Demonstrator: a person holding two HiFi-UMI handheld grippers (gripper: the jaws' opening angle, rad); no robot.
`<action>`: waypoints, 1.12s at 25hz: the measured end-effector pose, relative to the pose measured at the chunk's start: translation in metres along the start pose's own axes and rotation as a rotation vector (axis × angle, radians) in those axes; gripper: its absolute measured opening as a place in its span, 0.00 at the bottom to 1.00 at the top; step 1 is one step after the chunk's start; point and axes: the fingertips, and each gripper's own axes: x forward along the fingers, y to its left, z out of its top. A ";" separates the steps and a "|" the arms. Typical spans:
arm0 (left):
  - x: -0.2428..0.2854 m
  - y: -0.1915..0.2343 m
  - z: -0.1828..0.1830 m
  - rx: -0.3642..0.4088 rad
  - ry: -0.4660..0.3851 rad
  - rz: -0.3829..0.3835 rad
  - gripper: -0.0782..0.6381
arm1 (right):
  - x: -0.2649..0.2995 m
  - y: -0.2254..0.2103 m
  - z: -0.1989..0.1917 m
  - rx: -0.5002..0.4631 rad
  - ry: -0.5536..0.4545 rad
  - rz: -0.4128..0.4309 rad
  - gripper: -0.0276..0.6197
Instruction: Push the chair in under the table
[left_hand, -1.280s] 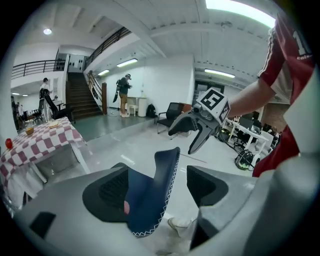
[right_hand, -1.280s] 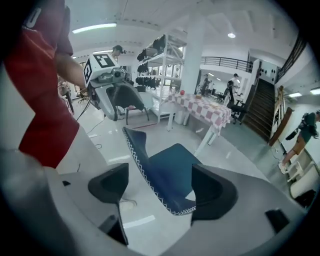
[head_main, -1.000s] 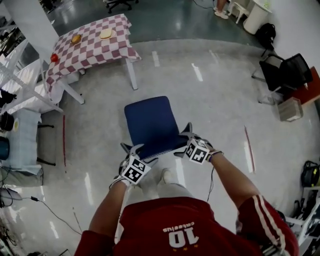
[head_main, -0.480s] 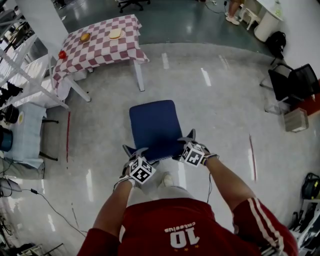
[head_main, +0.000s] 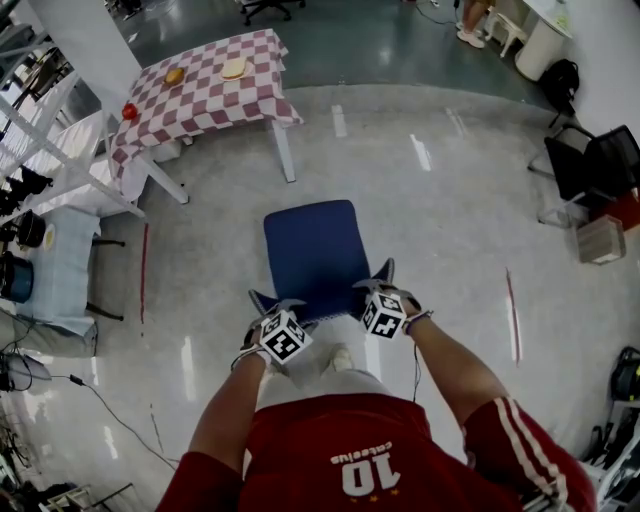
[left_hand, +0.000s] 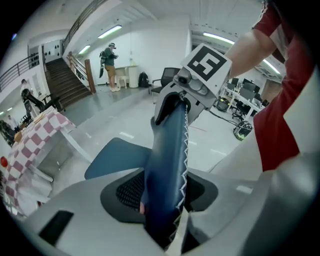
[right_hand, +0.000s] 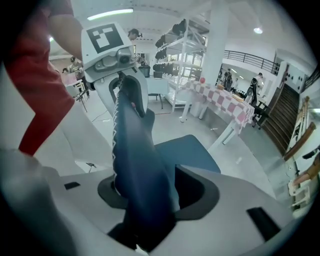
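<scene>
A blue chair stands on the floor in front of me, its seat (head_main: 312, 250) facing the checked-cloth table (head_main: 205, 95) farther back on the left. My left gripper (head_main: 278, 303) sits over the left end of the backrest's top edge, my right gripper (head_main: 375, 280) over the right end. In the left gripper view the blue backrest (left_hand: 167, 165) fills the gap of the left gripper (left_hand: 162, 200), whose jaws are closing on it. The right gripper (right_hand: 145, 200) likewise has the backrest (right_hand: 137, 160) wedged between its closing jaws.
An orange (head_main: 174, 75), a flat bread (head_main: 234, 68) and a red fruit (head_main: 129, 111) lie on the table. White racks (head_main: 50, 190) stand at left, black chairs (head_main: 595, 160) and a box (head_main: 600, 240) at right. Red tape lines (head_main: 143, 270) mark the floor.
Both grippers have sunk onto the top edge of the chair's backrest and their jaws have narrowed around it. The chair itself has stayed in place.
</scene>
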 end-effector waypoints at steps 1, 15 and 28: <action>0.000 0.000 0.000 0.011 0.006 -0.001 0.35 | 0.000 0.001 0.001 -0.011 -0.001 0.015 0.36; -0.024 0.046 -0.028 0.002 0.032 0.039 0.30 | 0.029 -0.015 0.054 -0.073 -0.015 0.037 0.29; -0.071 0.172 -0.058 0.068 0.009 0.080 0.26 | 0.079 -0.078 0.163 -0.101 0.001 0.015 0.23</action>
